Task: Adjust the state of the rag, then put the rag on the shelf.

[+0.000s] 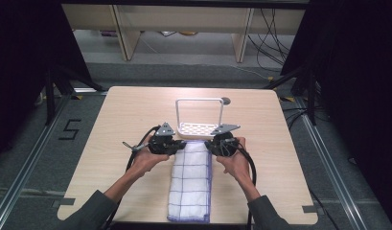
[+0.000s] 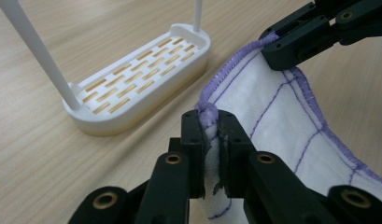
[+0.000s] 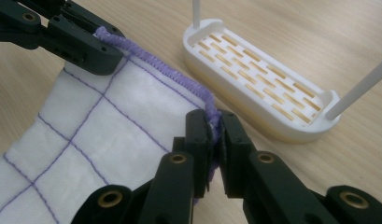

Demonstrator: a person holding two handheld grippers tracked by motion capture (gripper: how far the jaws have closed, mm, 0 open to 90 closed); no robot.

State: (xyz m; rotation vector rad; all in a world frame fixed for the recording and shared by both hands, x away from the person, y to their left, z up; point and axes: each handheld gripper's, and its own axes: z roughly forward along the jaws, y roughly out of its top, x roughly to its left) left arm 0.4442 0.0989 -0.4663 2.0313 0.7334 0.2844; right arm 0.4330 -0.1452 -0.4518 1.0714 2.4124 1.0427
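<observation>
A white towel [image 1: 191, 182] with purple grid lines and a purple hem lies folded in a long strip down the near middle of the table. My left gripper [image 1: 177, 145] is shut on its far left corner [image 2: 208, 114], the cloth bunched between the pads. My right gripper [image 1: 213, 144] is shut on the far right corner [image 3: 212, 116], pinching the hem. Both corners are lifted a little off the wood, with the far edge of the towel [image 3: 151, 70] stretched between them. In the left gripper view the right gripper [image 2: 277, 49] grips the opposite corner.
A white slotted rack base [image 1: 198, 129] with a tall white wire frame [image 1: 199, 100] stands just beyond the towel's far edge. It appears close in the gripper views as rack base [image 2: 142, 79] and rack base [image 3: 258, 79]. Light wood table [image 1: 131, 110] stretches left and right.
</observation>
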